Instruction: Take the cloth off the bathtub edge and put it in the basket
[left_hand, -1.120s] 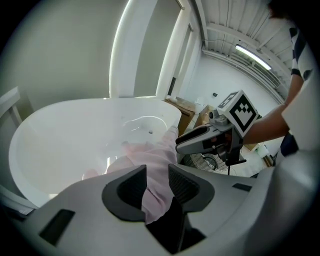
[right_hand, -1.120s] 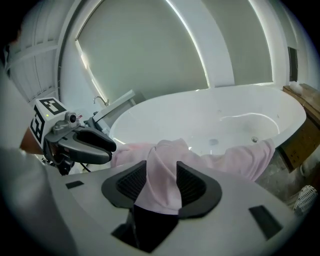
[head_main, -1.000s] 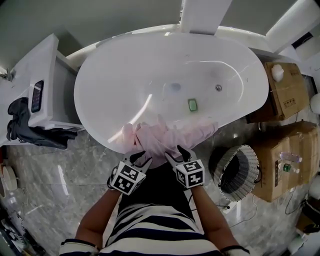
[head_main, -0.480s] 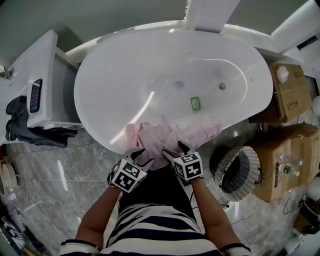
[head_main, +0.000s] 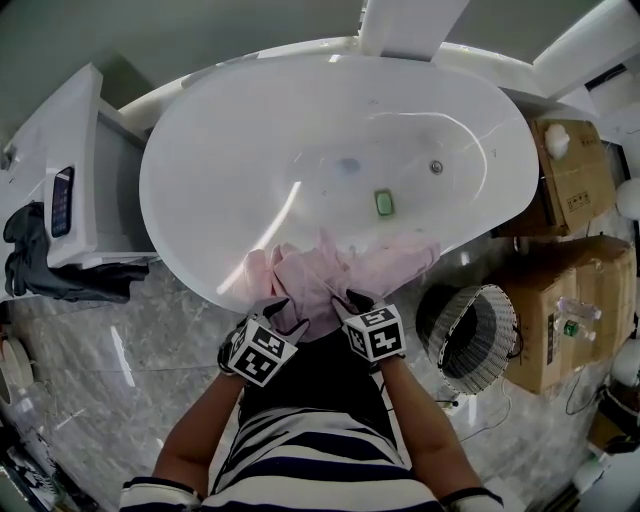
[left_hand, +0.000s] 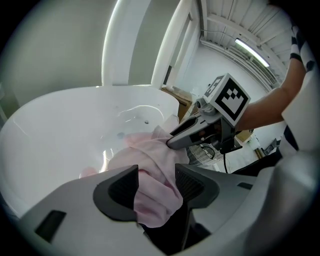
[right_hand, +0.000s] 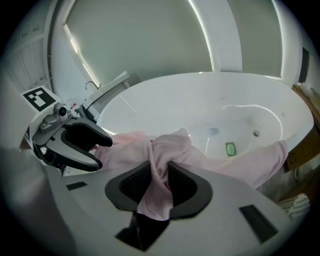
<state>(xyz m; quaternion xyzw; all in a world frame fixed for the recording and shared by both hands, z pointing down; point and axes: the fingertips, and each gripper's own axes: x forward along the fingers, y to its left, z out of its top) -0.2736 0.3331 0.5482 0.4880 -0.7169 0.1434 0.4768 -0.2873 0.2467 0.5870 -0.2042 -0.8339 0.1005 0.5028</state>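
A pink cloth (head_main: 375, 268) lies bunched over the near rim of the white bathtub (head_main: 146, 195). My right gripper (head_main: 350, 300) is shut on a fold of the cloth (right_hand: 250, 160); its jaws have just been closing, and the fold is pinched between the pads (right_hand: 159, 187). My left gripper (head_main: 283, 312) sits just left of it. Its jaws have just been opening and now stand open, with bunched cloth (left_hand: 150, 160) loosely between them (left_hand: 156, 186). The round wire basket (head_main: 470, 340) stands on the floor to the right.
A small green item (head_main: 384, 203) lies in the tub. Cardboard boxes (head_main: 570, 180) stand right of the tub and behind the basket. At left is a white unit (head_main: 80, 140) with a phone (head_main: 60, 200) and a dark garment (head_main: 50, 270).
The right gripper's jaws, wide apart before, have closed on a fold of the pink cloth. The left gripper's jaws have spread a little. Both hands have barely shifted.
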